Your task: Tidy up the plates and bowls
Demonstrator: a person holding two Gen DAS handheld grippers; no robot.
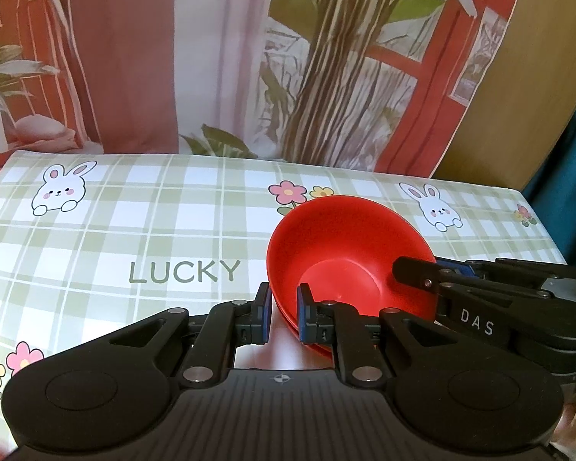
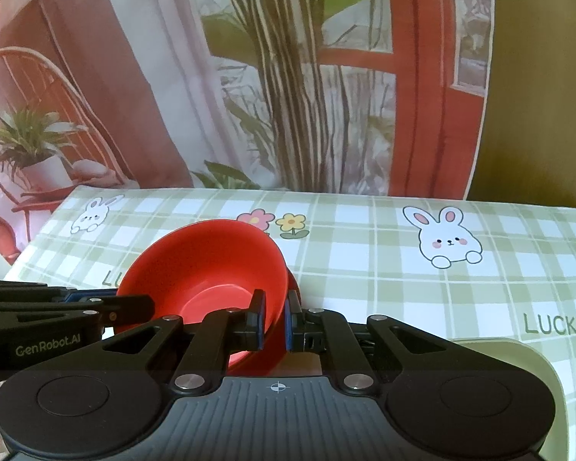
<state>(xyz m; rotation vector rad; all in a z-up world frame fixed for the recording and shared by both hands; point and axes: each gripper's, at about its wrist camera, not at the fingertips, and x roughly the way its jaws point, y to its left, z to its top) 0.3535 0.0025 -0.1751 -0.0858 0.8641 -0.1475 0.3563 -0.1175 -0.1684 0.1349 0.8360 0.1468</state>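
A red bowl (image 1: 345, 242) is held tilted above the checked tablecloth, and a second red bowl or plate (image 1: 288, 317) shows just under it. My left gripper (image 1: 284, 313) is shut on the bowl's near-left rim, one finger inside and one outside. My right gripper (image 2: 274, 320) is shut on the opposite rim of the same bowl (image 2: 203, 269). The right gripper also shows in the left wrist view (image 1: 414, 272), coming in from the right. The left gripper shows in the right wrist view (image 2: 134, 307), coming in from the left.
The table (image 1: 134, 230) carries a green checked cloth with rabbits, flowers and the word LUCKY. A pale green rounded dish or tray edge (image 2: 518, 353) lies at the near right. A printed backdrop hangs behind the table's far edge.
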